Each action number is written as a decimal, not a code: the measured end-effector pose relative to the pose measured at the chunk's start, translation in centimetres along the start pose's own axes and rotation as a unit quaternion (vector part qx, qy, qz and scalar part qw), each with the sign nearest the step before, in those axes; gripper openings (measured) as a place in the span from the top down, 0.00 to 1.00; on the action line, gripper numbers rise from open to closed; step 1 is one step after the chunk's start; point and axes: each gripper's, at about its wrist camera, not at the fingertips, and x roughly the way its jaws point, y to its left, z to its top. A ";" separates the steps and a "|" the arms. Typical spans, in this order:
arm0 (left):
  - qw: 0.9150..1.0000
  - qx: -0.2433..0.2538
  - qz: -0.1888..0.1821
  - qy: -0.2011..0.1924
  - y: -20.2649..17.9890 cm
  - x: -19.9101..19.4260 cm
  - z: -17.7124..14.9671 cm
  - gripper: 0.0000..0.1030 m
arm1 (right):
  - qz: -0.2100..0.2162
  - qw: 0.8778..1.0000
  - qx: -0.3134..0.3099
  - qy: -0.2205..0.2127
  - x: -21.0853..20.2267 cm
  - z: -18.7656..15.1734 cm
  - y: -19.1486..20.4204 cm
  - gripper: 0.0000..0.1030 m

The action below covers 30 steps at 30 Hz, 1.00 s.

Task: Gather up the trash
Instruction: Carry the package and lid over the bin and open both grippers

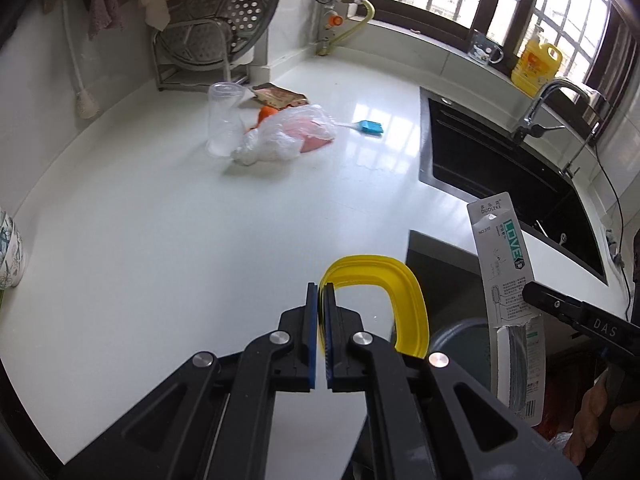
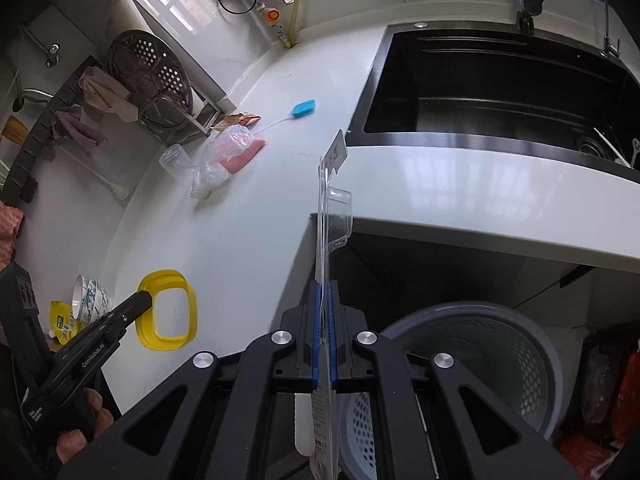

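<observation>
Our left claw (image 1: 322, 292) is closed on the rim of a yellow lid (image 1: 404, 300), the blue pads pinching its edge, and holds it just above the white table (image 1: 160, 220) near the front edge. From the right wrist view we see the same lid (image 2: 168, 308) with the left claw's tip on its rim, next to a patterned cup (image 2: 90, 294) and a yellow pouch (image 2: 62, 320).

Our right claw (image 2: 324, 292) is clamped on a toothbrush pack (image 2: 330, 200), a flat card with a clear blister, held upright with its top reaching up past the table edge. In the left wrist view the pack (image 1: 504, 272) stands tilted to the right of the lid. Below it sits a grey perforated bin (image 2: 492, 360) on the floor, under the table beside the black sink (image 2: 500, 92).

Farther back on the table lie a clear cup (image 1: 224, 120), a crumpled plastic bag (image 1: 288, 132) over something pink, a snack wrapper (image 1: 280, 96) and a blue brush (image 1: 370, 127).
</observation>
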 end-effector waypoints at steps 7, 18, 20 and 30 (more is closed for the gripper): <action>0.998 0.043 -0.047 0.018 -8.7 0.1 -3.6 0.96 | -0.030 0.999 -0.021 0.032 -2.7 -3.8 -5.4 0.96; 0.994 0.076 -0.036 0.067 -16.3 3.7 -10.2 0.96 | -0.034 0.991 -0.051 0.122 -0.1 -9.4 -10.4 0.96; 0.994 0.077 -0.028 0.076 -16.6 4.2 -10.8 0.96 | -0.030 0.990 -0.051 0.127 0.3 -9.6 -10.6 0.96; 0.997 0.048 0.003 0.064 -16.4 2.4 -11.5 0.47 | -0.021 0.992 -0.052 0.115 -1.1 -9.2 -11.8 0.73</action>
